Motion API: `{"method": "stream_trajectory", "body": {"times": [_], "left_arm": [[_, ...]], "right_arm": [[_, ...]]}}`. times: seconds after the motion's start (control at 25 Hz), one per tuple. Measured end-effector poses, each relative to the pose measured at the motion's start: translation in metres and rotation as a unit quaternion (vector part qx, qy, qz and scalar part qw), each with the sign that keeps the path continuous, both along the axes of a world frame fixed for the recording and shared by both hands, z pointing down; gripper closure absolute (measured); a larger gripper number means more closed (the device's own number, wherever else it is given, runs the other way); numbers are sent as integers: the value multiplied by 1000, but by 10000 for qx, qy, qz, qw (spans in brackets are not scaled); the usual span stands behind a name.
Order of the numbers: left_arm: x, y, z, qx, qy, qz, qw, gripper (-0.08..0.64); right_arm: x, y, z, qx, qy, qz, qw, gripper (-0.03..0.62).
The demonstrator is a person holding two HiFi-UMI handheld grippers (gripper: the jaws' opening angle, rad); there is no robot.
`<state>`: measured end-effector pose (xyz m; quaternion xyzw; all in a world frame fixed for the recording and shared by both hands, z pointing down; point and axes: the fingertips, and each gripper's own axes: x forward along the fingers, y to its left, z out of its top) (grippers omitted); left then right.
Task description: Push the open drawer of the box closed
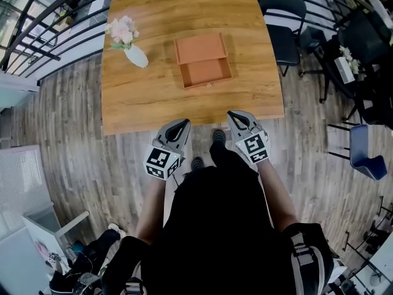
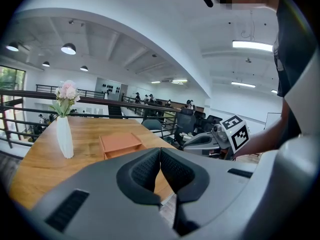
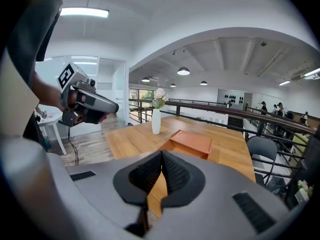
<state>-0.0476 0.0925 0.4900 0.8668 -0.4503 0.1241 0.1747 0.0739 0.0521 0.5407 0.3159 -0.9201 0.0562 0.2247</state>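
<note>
An orange-brown box (image 1: 200, 49) lies in the middle of the wooden table (image 1: 141, 97), its drawer (image 1: 206, 73) pulled out toward me. The box also shows in the left gripper view (image 2: 120, 144) and the right gripper view (image 3: 191, 142). My left gripper (image 1: 183, 123) hangs off the table's near edge, jaws shut with nothing between them. My right gripper (image 1: 234, 115) sits beside it at the same edge, also shut and empty. Both are well short of the drawer.
A white vase with pink flowers (image 1: 130, 45) stands on the table to the left of the box. Dark office chairs (image 1: 284, 23) stand at the table's right side. A railing (image 1: 43, 26) runs behind the table on the left.
</note>
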Motion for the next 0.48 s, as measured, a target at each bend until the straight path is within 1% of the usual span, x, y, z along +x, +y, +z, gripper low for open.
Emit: {"method": "stream_trajectory", "body": {"times": [0.48], "left_arm": [[8,-39,0,-34,-105,-470,9988,537]], "right_arm": [[9,-48,11,-94,-37,-423,9991,575]]}}
